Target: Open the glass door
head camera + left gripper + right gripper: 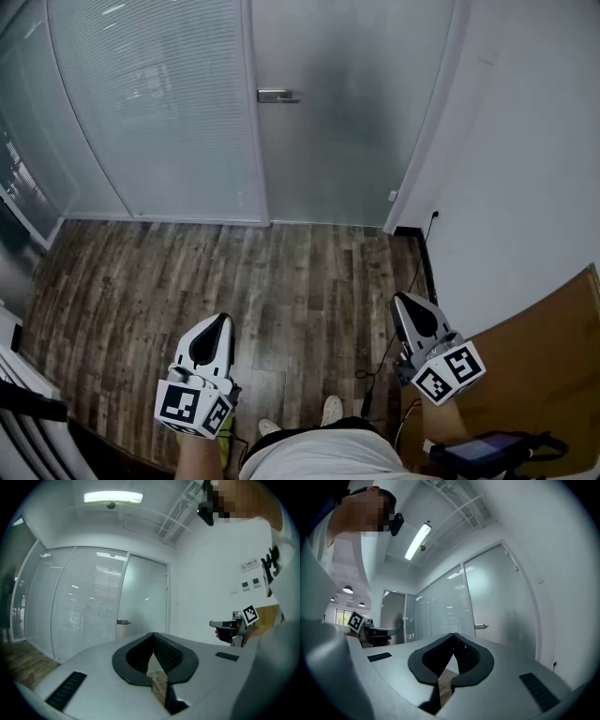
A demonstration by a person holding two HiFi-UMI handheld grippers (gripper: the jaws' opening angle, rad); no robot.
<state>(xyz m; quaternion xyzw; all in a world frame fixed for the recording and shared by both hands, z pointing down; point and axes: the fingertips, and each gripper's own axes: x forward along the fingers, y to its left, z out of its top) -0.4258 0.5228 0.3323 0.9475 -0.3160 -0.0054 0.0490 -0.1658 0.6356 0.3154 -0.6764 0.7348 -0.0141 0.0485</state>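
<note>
The frosted glass door (pixel 347 122) stands closed at the far end of the wood floor, its metal lever handle (pixel 277 96) on its left edge. Both grippers are held level, well short of the door and apart from it. My left gripper (pixel 222 320) is shut with nothing in it; in the left gripper view its tips meet (pixel 153 633), with the handle (pixel 123 622) far ahead. My right gripper (pixel 400 298) is also shut and empty; in the right gripper view its tips meet (pixel 453 634), and the handle (pixel 481 626) lies beyond, to the right.
A glass partition with blinds (pixel 150 103) runs left of the door. A white wall (pixel 525 169) closes the right side, with a cable (pixel 424 253) at its foot. A cardboard sheet (pixel 544 366) leans at the lower right. Wood floor (pixel 281 281) lies between me and the door.
</note>
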